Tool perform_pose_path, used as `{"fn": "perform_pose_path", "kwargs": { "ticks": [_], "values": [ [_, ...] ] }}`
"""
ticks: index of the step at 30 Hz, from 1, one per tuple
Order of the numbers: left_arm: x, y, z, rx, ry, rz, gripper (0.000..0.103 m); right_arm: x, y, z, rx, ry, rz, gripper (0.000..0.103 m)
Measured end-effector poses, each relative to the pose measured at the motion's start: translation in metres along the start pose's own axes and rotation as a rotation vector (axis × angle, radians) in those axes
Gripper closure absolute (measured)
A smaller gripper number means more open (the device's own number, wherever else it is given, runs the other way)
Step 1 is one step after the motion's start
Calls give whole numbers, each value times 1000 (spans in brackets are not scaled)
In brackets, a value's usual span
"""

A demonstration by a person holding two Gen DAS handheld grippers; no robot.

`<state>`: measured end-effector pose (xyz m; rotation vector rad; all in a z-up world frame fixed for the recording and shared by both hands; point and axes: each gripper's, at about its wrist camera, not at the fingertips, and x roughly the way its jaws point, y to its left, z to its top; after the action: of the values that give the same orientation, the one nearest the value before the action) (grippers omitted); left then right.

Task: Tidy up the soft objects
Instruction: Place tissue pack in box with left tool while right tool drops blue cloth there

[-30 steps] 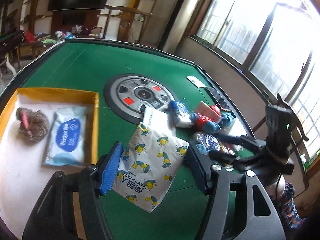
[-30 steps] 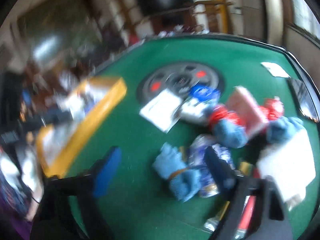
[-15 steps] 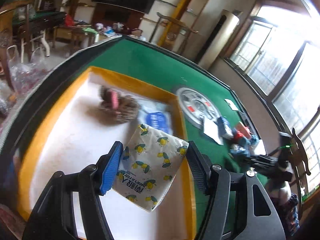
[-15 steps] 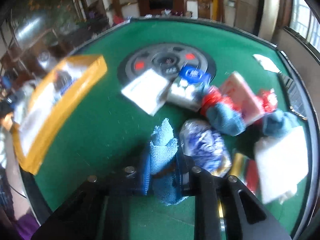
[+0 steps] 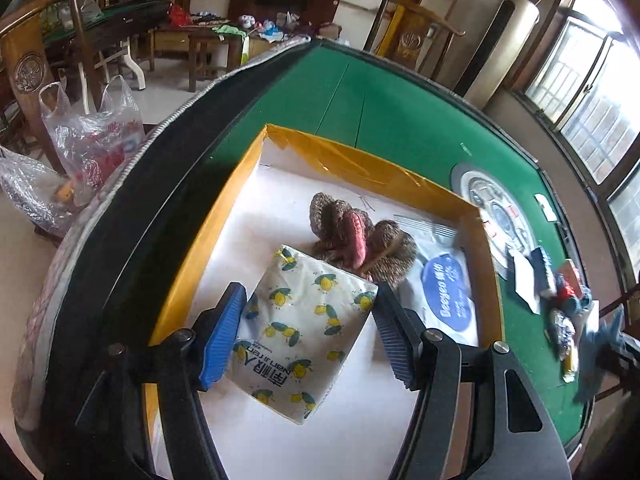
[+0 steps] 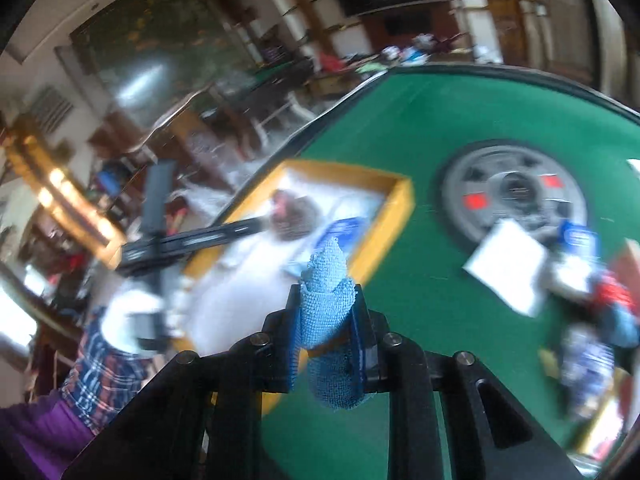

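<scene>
Over the yellow-walled tray (image 5: pixel 404 179), the left gripper (image 5: pixel 310 332) jaws pinch the lemon-print tissue pack (image 5: pixel 298 332); lower it flat onto bare floor at 6 o'clock of the brown knit bundle (image 5: pixel 360 236) before spreading. Right gripper (image 6: pixel 326 344) jaws pinch a blue cloth (image 6: pixel 326 320) above the green surface (image 6: pixel 436 128), so it should wait until the tray frees up

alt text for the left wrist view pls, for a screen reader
The left gripper holds a lemon-print tissue pack over a yellow-walled tray on a green table. A brown knitted item and a wipes pack lie inside.
</scene>
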<state>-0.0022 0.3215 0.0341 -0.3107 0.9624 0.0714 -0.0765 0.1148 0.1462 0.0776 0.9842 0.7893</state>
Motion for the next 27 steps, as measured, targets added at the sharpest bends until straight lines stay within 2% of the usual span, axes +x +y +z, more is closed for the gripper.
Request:
{"fn": "perform_pose_path", "kwargs": {
  "ticks": [6,11,15,21,25,27],
  "values": [
    [21,2,22,-12,-8,70,35,67,31,3,-11,103,57,84],
    [19,19,33,-80,8,16,35,96,41,3,2,163,65,84],
    [-9,26,29,-116,-40,-37,35,107,43,6,25,196,79,84],
    [-75,40,2,-165,-198,-109,29,138,37,23,85,222,63,83],
    [-95,46,-13,-184,-229,-146,29,155,28,38,128,206,51,81],
    [-101,48,-18,-193,-232,-152,29,153,29,40,141,197,52,69]
  ]
}}
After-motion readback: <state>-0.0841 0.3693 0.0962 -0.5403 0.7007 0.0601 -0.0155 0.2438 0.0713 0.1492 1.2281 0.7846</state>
